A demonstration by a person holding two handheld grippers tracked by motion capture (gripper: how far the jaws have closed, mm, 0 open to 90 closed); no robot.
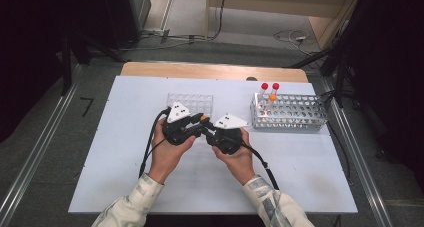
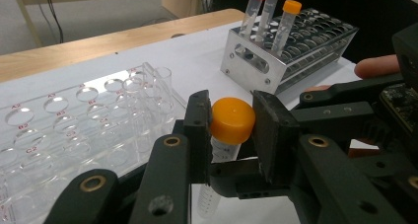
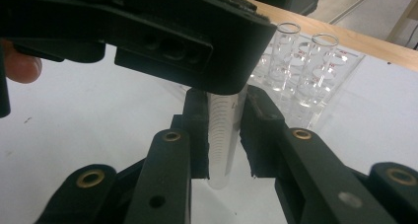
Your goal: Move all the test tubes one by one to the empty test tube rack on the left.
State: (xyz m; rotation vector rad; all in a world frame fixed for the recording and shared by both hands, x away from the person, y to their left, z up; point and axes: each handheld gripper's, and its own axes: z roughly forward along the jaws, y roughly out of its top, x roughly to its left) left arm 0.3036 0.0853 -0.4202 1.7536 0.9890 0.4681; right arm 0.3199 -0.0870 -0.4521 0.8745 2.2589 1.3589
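While the right tool (image 3: 224,135) clamps the tube (image 3: 222,135), its orange cap (image 2: 231,120) (upright) sits between the left tool (image 2: 229,135) pads.

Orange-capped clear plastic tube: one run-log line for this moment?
orange-capped clear plastic tube | right gripper: jaws shut on body | left gripper: jaws around cap | clear plastic rack beside

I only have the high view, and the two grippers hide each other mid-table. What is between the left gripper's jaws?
Observer: In the left gripper view, the left gripper has both pads against the orange cap of a clear tube.
Operator: And the other one?
Observer: The right gripper clamps that same tube lower down, on its graduated body.
Operator: Anything loaded behind them yet?
Observer: Two uncapped tubes stand in the clear plastic rack.
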